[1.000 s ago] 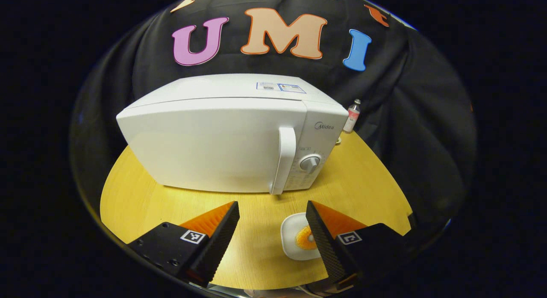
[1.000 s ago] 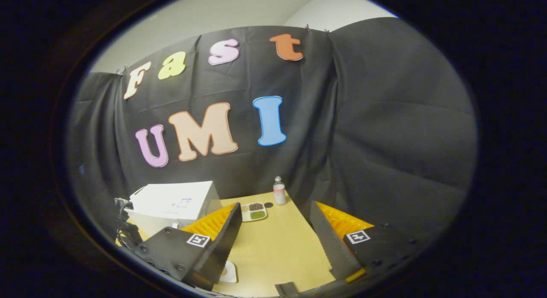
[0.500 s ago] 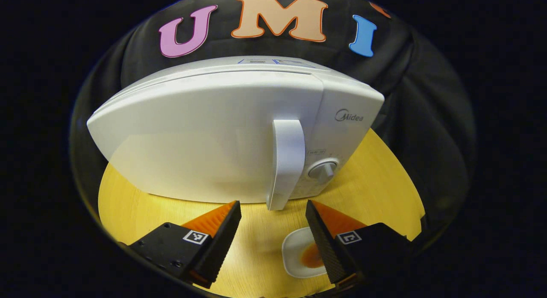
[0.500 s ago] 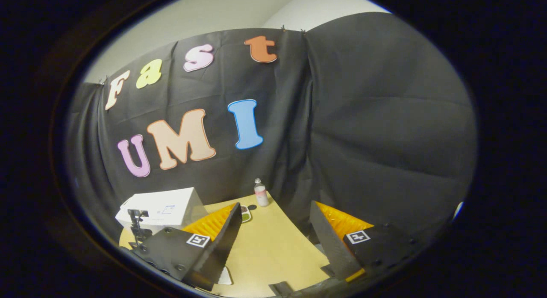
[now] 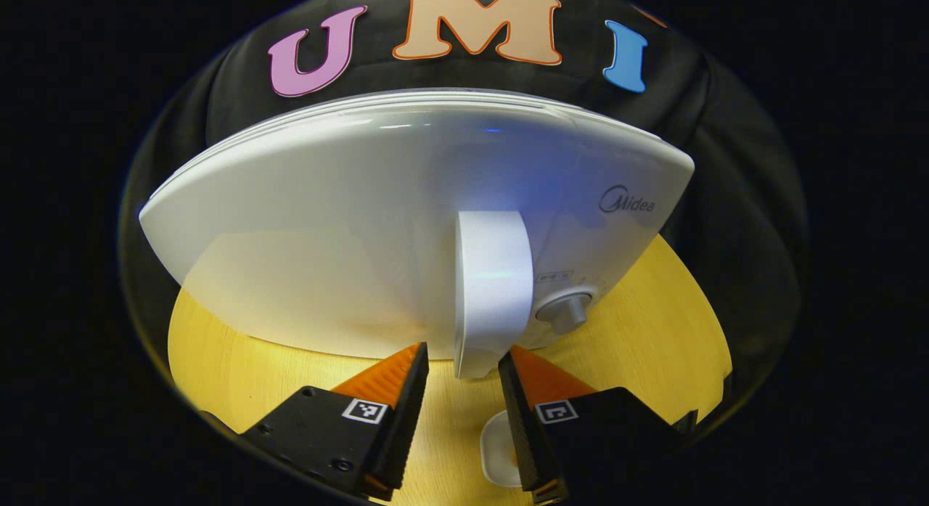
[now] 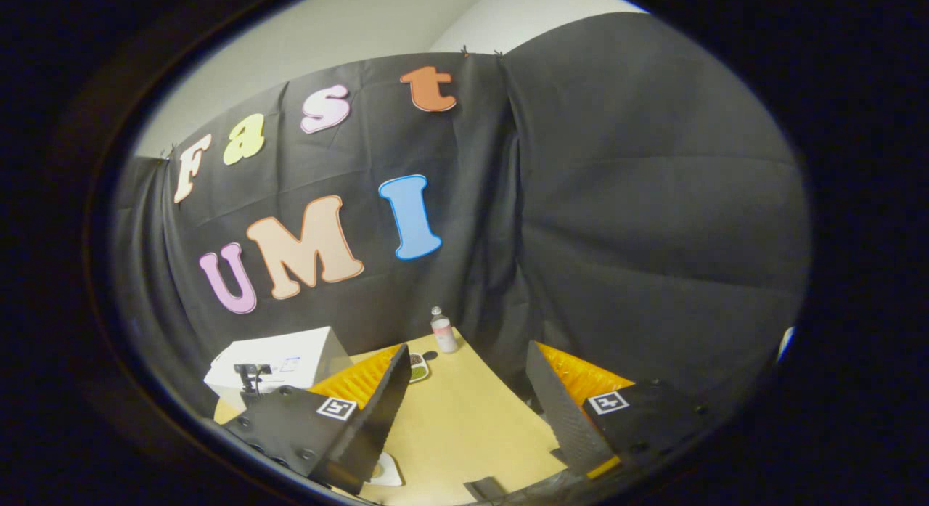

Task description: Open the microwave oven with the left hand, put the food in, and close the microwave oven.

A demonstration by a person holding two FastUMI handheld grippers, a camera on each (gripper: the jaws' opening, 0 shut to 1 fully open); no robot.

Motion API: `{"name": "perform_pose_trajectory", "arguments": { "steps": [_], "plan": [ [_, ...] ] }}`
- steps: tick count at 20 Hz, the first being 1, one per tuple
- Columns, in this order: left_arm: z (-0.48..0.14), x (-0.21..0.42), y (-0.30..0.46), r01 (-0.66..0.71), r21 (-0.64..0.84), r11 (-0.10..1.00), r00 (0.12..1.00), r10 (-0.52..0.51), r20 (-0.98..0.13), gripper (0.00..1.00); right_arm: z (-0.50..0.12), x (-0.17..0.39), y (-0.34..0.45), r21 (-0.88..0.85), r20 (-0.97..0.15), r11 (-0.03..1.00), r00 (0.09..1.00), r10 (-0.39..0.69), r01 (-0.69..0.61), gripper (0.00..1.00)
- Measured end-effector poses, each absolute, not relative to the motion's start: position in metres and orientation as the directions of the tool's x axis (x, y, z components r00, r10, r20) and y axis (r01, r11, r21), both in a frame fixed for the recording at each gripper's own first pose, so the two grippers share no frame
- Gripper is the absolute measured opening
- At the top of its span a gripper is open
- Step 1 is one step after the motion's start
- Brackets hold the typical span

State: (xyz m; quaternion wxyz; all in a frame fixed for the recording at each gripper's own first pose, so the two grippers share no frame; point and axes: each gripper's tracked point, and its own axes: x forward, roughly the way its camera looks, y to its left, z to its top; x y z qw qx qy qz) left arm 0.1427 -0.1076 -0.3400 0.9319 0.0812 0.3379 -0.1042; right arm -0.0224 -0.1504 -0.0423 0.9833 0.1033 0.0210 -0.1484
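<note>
The white microwave [image 5: 326,230] stands close in front in the left gripper view, door shut, with its upright handle [image 5: 490,288] at centre. My left gripper [image 5: 463,355] is open, and its fingertips flank the handle's lower end; I cannot tell whether they touch it. A white plate [image 5: 492,448] holding orange food lies on the table below, mostly hidden behind the right finger. In the right gripper view the microwave [image 6: 290,353] sits far off at the left and the plate [image 6: 385,471] peeks out beside the left finger. My right gripper [image 6: 468,368] hangs open above the table, holding nothing.
The round wooden table [image 6: 464,419] carries a small bottle [image 6: 443,332] at its back edge and a compartment dish [image 6: 418,366] near it. The microwave's knob [image 5: 565,311] is right of the handle. Black cloth walls surround the table.
The left gripper has moved in toward the microwave and its fingers have narrowed around the handle's lower end. The right gripper has drifted slightly and stays open.
</note>
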Motion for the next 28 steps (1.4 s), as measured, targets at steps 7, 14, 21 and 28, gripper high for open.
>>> {"name": "perform_pose_trajectory", "arguments": {
  "steps": [7,14,21,28],
  "plan": [
    [-0.347,0.14,-0.112,0.226,0.091,0.97,0.732,-0.108,-0.673,0.22,-0.063,-0.028,-0.135,0.192,-0.113,0.946,0.963,-0.245,0.263,0.92],
    [-0.346,0.138,-0.111,0.216,0.08,0.973,0.742,-0.11,-0.661,0.12,-0.079,-0.033,-0.12,0.19,-0.155,0.955,0.967,-0.201,0.229,0.92],
    [-0.345,0.138,-0.11,0.169,0.053,0.984,0.767,-0.097,-0.634,0.05,-0.093,-0.03,-0.1,0.198,-0.189,0.96,0.969,-0.161,0.198,0.99],
    [-0.345,0.135,-0.11,0.167,0.049,0.985,0.78,-0.102,-0.617,0.03,-0.106,-0.02,-0.08,0.191,-0.234,0.969,0.966,-0.113,0.159,0.99]
  ]
}}
